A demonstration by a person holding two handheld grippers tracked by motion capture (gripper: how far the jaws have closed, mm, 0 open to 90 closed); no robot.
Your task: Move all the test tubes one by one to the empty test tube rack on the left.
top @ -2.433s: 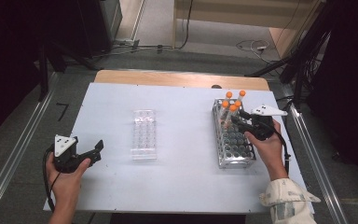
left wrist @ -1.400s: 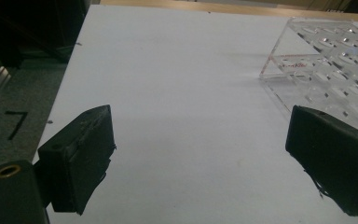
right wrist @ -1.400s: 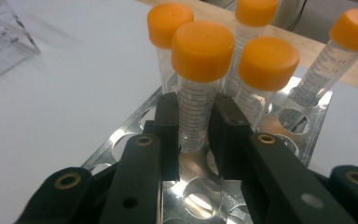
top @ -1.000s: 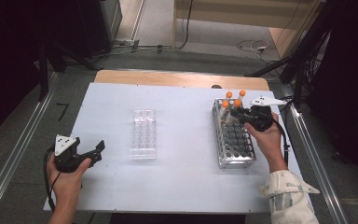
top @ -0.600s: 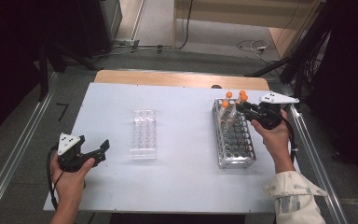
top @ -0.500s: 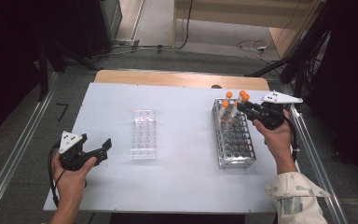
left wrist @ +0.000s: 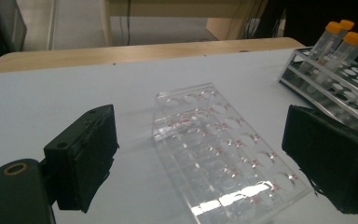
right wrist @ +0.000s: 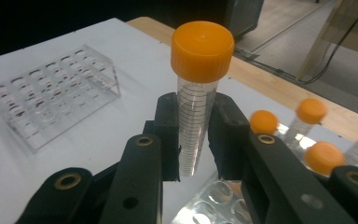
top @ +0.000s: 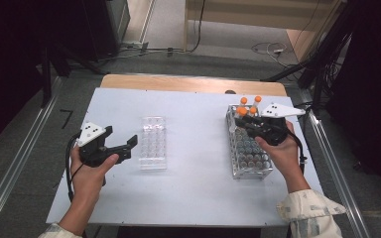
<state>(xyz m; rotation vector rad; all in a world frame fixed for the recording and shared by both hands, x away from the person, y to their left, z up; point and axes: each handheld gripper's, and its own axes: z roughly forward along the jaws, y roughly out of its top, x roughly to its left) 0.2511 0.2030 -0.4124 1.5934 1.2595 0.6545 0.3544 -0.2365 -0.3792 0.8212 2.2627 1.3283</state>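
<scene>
Orange-capped clear plastic graduated tube [right wrist: 197,98] sits clamped upright between the 2 black fingers [right wrist: 168,135] of the right gripper [right wrist: 193,140], pinched on its marked wall below the cap, with its tapered tip hanging free above the clear tube rack [top: 248,148] at the right of the counter [top: 193,198]. In the high view the right gripper [top: 250,124] hovers over the far end of that rack, just beside the 3 other orange-capped tubes [top: 250,104] standing in it.

The step in hand looks like carrying this tube across to the empty clear plastic well rack [top: 153,143], which lies well left of the tube rack. To do it well, lift until the tip is plainly above the tube rack's top plate and the neighbouring caps before moving sideways, or the tip may catch. Keep the tube vertical and the grip steady; the smooth wall could slip if the squeeze eases.

The left gripper [top: 124,146] hangs just left of the well rack, its fingers [left wrist: 86,154] spread wide and holding nothing, with the well rack [left wrist: 223,149] lying between and beyond them. It is well placed to close on the well rack's near end and steady it, since so light a piece would probably slide when the tube goes in.
</scene>
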